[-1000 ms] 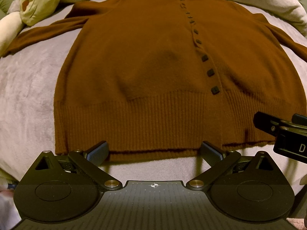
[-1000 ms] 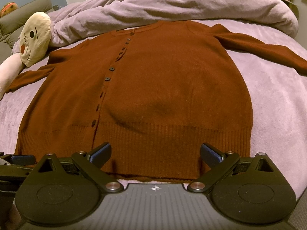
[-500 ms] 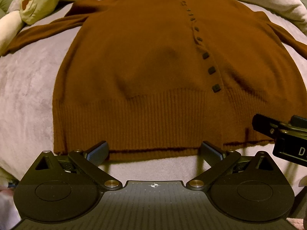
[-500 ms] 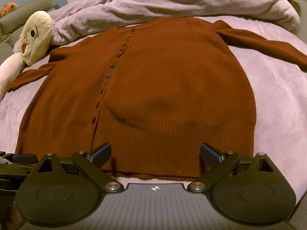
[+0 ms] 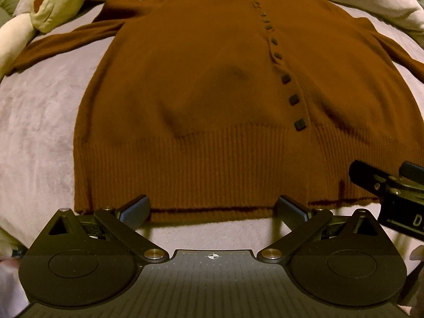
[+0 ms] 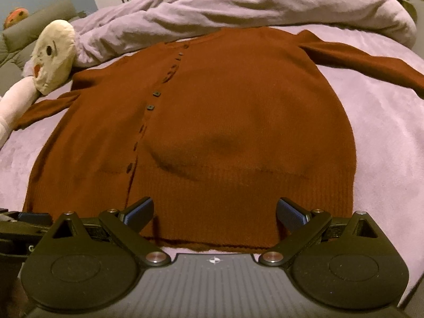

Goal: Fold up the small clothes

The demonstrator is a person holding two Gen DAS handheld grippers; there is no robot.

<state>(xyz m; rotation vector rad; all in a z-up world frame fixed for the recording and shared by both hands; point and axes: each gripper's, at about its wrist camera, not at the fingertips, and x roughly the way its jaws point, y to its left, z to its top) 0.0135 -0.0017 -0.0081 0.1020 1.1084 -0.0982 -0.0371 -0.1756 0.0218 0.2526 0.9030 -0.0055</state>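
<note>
A rust-brown buttoned cardigan (image 5: 212,92) lies flat, front up, on a lilac bed cover, sleeves spread to both sides; it also shows in the right wrist view (image 6: 225,132). My left gripper (image 5: 213,209) is open and empty, its fingertips over the ribbed hem on the cardigan's left half. My right gripper (image 6: 214,212) is open and empty, its fingertips over the hem on the right half. The right gripper also shows at the right edge of the left wrist view (image 5: 392,188), and the left gripper at the left edge of the right wrist view (image 6: 23,220).
A rumpled lilac duvet (image 6: 238,8) lies across the bed behind the collar. A cream plush toy (image 6: 53,55) lies by the left sleeve, also in the left wrist view (image 5: 55,2). Bare bed cover (image 6: 384,137) lies on both sides.
Both grippers have moved a little forward over the hem, so the cardigan sits lower and closer in both views. Both stay open.
</note>
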